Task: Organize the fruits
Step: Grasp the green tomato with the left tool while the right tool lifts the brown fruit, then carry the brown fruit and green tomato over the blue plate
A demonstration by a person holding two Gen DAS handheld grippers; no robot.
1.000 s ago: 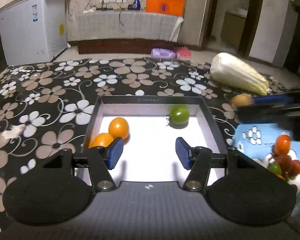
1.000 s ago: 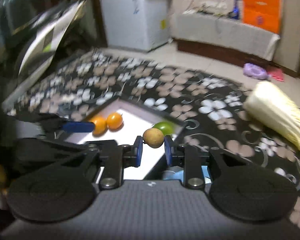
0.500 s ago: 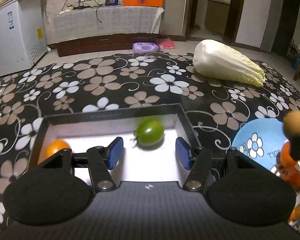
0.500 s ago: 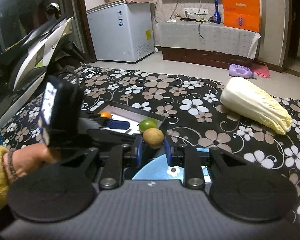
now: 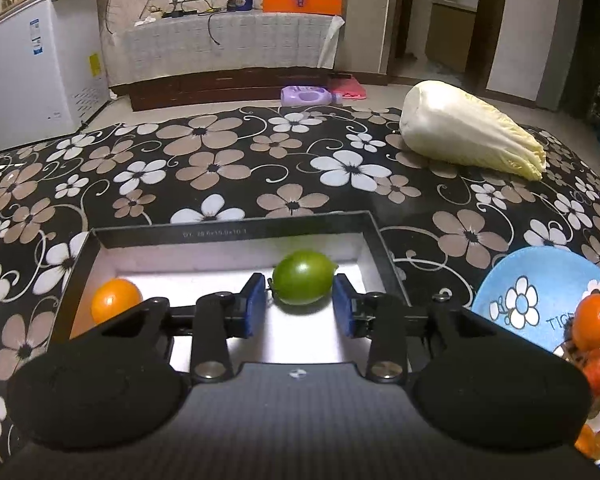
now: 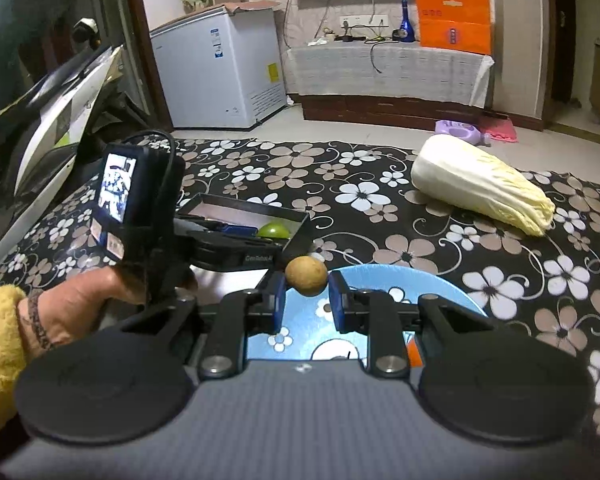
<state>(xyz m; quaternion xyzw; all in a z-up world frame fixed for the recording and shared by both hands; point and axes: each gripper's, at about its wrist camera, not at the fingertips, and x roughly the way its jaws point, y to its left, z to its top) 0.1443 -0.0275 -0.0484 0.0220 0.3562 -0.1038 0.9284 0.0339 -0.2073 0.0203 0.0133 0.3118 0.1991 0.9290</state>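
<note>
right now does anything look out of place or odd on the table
A whole napa cabbage lies on its side on the floral tablecloth, a vegetable amid a fruit sort. Nothing looks spilled or damaged; the green fruit and orange fruit sit inside the tray.

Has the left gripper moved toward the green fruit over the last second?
Yes. The left gripper has advanced within the black tray; its open fingers now flank the green fruit.

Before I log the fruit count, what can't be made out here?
- Fruits on the blue plate: left wrist view, cut off by the right edge and the left tool.
- Box contents: right wrist view, hidden by its wall and the left tool.
- Box label: left wrist view, too small.
</note>
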